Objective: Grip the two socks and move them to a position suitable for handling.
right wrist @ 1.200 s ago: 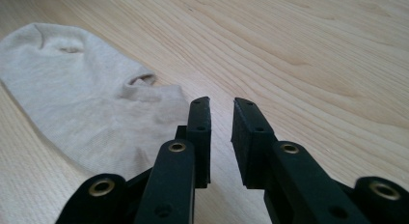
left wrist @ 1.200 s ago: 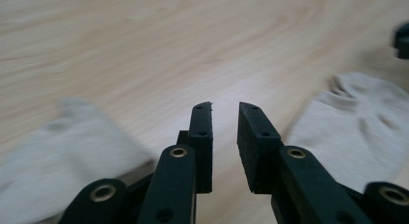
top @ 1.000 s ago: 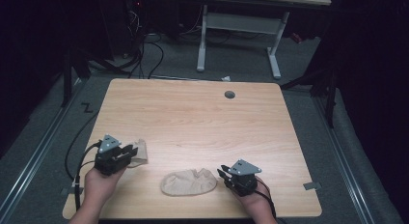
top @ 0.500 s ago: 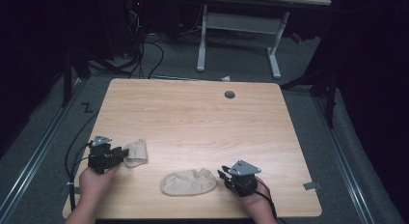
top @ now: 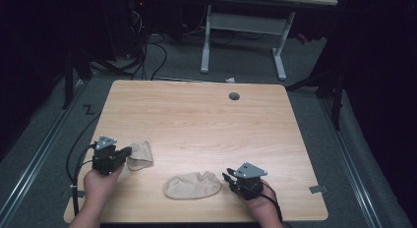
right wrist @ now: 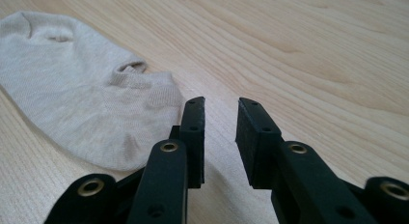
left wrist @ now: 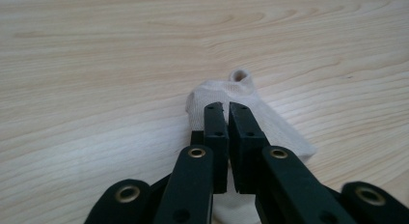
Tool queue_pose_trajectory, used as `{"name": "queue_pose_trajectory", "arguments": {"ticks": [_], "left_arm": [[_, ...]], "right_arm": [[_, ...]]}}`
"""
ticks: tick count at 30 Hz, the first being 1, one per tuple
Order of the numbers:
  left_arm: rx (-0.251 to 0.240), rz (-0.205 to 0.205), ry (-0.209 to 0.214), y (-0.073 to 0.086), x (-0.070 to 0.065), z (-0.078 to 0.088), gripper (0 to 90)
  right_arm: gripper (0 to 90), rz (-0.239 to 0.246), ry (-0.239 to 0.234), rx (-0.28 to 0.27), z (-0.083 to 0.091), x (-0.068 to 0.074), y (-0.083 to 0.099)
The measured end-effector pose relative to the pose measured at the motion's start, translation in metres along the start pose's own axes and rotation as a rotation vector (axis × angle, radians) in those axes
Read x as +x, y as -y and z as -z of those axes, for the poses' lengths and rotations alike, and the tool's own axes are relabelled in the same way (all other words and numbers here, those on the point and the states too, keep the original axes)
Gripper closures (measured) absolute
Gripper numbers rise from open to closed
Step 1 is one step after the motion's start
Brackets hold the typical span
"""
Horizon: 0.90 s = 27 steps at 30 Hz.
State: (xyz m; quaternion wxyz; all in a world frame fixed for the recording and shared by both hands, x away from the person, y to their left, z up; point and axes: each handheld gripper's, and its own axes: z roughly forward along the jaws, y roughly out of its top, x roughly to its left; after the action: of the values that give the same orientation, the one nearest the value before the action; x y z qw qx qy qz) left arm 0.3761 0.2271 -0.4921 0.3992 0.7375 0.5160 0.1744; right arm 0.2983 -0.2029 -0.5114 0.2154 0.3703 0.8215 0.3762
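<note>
In the left gripper view, the left gripper [left wrist: 226,108] is sitting in the lower middle of the frame with its jaws just having closed; they are now standing almost together, with only a thin slit between them. They are pinching a fold of the small beige sock [left wrist: 241,96], whose fabric is showing above the tips, to their right and below between the jaw arms. A little round opening in the sock's bunched end is poking up just above the tips. In the high view this gripper [top: 129,151] is lying at the lower left of the frame, pointing right into the crumpled sock [top: 140,155], with the person's left hand [top: 100,181] wrapping it from below.

In the right gripper view, the right gripper [right wrist: 219,105] is holding its jaws apart with bare wood between them, nothing gripped. Its jaws have been opening only slightly. The flat beige sock [right wrist: 82,103] is spreading across the upper left of that frame, its edge lying just beside the left jaw. In the high view the right gripper [top: 227,178] is sitting at the lower middle right, pointing left toward the flat sock [top: 193,185], which is lying just beside its tips; the two socks are well apart. Both are resting on the wooden table [top: 196,120].
</note>
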Motion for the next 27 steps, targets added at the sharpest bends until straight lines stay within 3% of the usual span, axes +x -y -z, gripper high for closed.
{"name": "queue_pose_trajectory", "arguments": {"ticks": [7, 17, 24, 27], "left_arm": [[-0.013, -0.116, 0.047, -0.022, -0.046, -0.017, 87.0], [0.033, -0.177, 0.125, -0.040, -0.105, -0.065, 86.8], [0.055, -0.232, 0.177, -0.049, -0.151, -0.089, 86.5], [0.063, -0.248, 0.195, -0.051, -0.164, -0.095, 86.1]], "right_arm": [[72.5, -0.018, 0.016, -0.017, 0.003, -0.004, 0.001], [69.2, -0.048, 0.020, -0.024, 0.003, -0.012, 0.005], [67.4, -0.065, 0.011, -0.018, 0.003, -0.013, 0.006], [66.4, -0.072, 0.010, -0.022, 0.003, -0.012, 0.006]]}}
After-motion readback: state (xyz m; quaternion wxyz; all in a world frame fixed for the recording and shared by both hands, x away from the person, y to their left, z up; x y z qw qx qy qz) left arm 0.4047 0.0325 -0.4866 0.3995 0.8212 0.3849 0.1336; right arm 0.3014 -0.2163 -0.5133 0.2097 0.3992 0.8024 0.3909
